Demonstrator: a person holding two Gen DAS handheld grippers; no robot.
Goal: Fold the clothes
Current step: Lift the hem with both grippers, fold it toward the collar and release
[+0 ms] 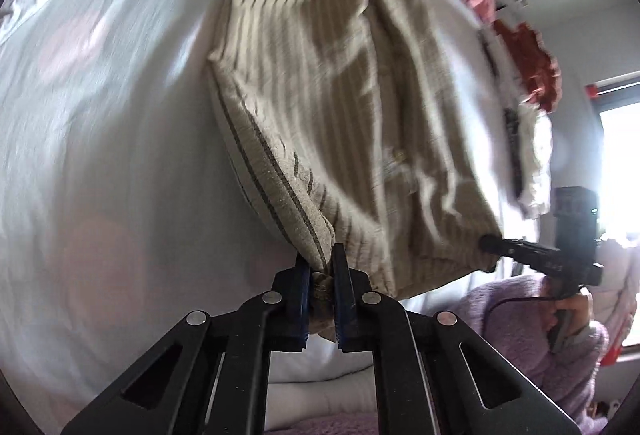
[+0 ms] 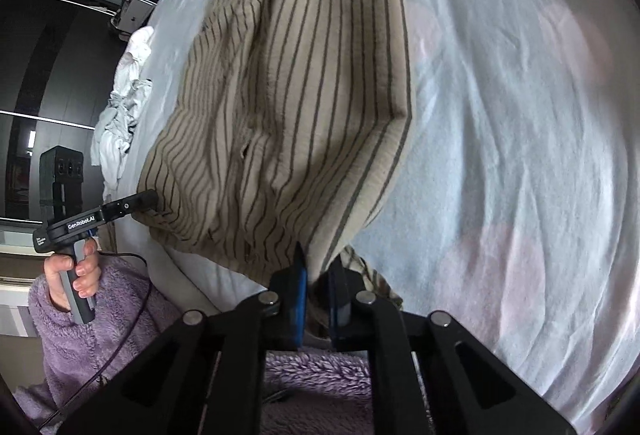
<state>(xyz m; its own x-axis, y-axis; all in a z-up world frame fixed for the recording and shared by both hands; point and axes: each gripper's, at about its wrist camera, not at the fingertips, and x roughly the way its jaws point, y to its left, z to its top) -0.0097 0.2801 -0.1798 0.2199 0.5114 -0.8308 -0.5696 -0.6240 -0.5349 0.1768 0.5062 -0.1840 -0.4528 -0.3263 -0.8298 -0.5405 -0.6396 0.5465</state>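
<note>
I have the striped beige garment [image 1: 344, 107] pinched at two near corners so it hangs as one sheet off the near edge of the bed [image 1: 100, 139], ready to be laid flat or folded over, I'd guess. My left gripper [image 1: 322, 275] is clamped on one bunched corner, cloth squeezed between both blue pads [image 1: 303, 299]. My right gripper [image 2: 318, 275] is clamped on the other corner, fabric wedged between its pads too. The far part of the garment drapes on the bed toward the far edge. A white clothes pile [image 2: 120, 115] sits by the bed's side edge, well apart from the garment.
</note>
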